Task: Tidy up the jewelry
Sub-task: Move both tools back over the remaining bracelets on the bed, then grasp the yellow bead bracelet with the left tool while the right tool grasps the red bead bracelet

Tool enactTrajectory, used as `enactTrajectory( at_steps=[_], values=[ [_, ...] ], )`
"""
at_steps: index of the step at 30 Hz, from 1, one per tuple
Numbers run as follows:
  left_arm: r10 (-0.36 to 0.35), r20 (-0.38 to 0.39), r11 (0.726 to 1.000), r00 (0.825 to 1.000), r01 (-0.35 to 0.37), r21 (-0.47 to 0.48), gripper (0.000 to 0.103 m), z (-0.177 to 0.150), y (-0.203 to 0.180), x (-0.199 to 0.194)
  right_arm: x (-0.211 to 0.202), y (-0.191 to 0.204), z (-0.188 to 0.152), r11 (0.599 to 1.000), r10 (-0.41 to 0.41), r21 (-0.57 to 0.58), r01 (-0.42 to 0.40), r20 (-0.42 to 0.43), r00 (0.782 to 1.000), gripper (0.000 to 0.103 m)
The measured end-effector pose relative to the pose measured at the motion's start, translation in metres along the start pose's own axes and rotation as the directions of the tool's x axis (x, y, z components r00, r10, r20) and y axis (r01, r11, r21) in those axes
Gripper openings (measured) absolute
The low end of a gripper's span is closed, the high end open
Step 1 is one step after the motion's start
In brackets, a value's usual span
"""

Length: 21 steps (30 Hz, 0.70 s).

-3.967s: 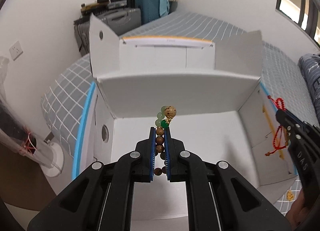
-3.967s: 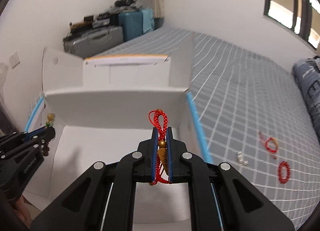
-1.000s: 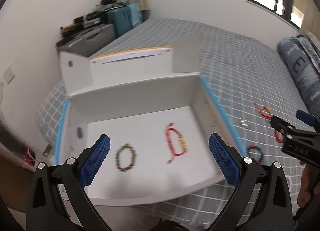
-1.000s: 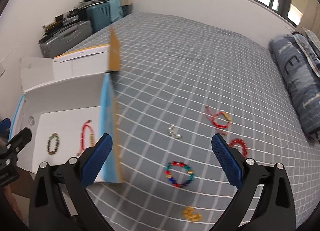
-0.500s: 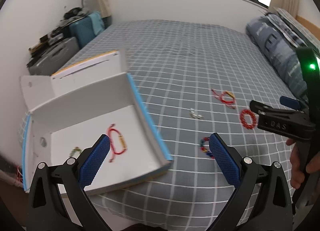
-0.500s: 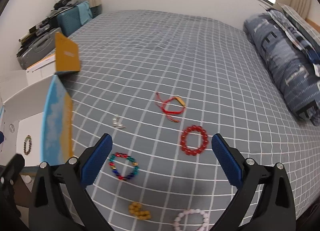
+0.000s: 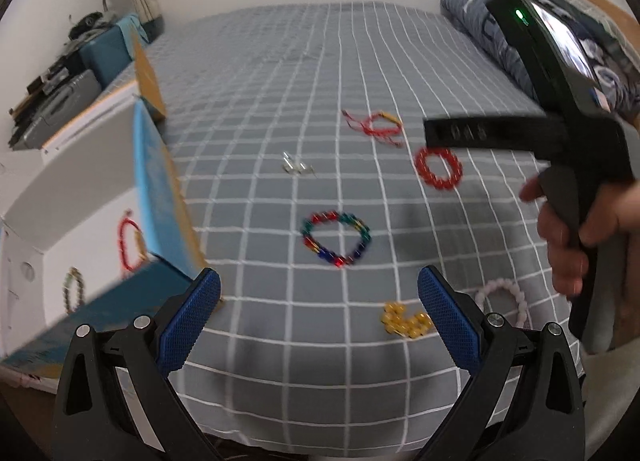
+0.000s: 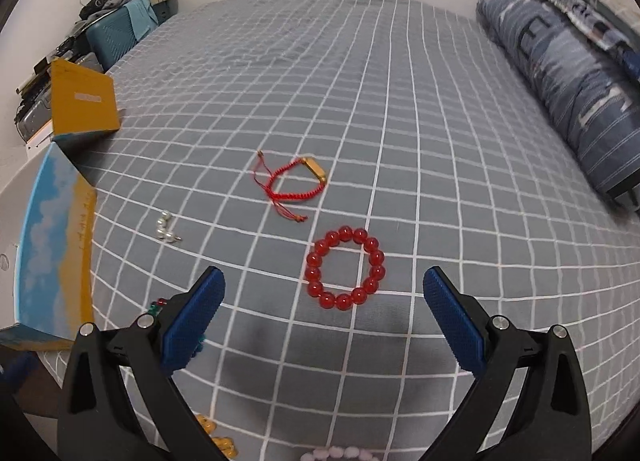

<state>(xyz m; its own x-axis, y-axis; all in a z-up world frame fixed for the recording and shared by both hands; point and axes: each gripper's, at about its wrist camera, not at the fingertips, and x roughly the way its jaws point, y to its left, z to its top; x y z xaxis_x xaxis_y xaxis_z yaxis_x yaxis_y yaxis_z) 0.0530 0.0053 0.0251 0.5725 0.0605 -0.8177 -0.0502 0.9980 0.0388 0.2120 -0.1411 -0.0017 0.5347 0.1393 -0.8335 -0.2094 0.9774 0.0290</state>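
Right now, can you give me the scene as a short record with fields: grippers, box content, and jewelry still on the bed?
left gripper: open, empty
right gripper: open, empty, red bead bracelet ahead between its fingers
box: red cord bracelet, brown bead bracelet
bed sheet: multicolor bead bracelet, red cord bracelet with gold bar, pearl earrings, yellow bead piece, pink bead bracelet

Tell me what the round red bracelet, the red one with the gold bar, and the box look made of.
Red bead bracelet: glossy translucent beads, glass or resin by the highlights. Cord bracelet: braided red thread with a shiny gold-toned bar, probably metal. Box: matte white cardboard inside, printed blue and yellow outside.
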Motion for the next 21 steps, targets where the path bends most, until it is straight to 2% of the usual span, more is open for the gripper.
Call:
enactTrajectory(
  at_steps=[5, 15, 21],
  values=[
    [-0.011, -0.045, 1.0, 0.999, 0.011, -0.012, 0.097, -0.02, -0.012, 0.029, 0.028, -0.013, -0.007, 1.0, 0.01, 0.022, -0.009, -0.031, 0.999, 0.095],
    [-0.009, -0.122, 1.0, 0.992, 0.009, 0.0, 0.097, -0.04, -0.033, 0.074, 0.051, -0.029, -0.009, 0.999, 0.028, 0.02, -0.027, -0.061, 0.998, 0.095],
    [-0.009, -0.111, 1.0, 0.994, 0.008, -0.012, 0.097, -0.043, -0.036, 0.08, 0.066, -0.028, -0.005, 0.999, 0.039, 0.017, -0.038, -0.088, 0.995, 0.095]
  ],
)
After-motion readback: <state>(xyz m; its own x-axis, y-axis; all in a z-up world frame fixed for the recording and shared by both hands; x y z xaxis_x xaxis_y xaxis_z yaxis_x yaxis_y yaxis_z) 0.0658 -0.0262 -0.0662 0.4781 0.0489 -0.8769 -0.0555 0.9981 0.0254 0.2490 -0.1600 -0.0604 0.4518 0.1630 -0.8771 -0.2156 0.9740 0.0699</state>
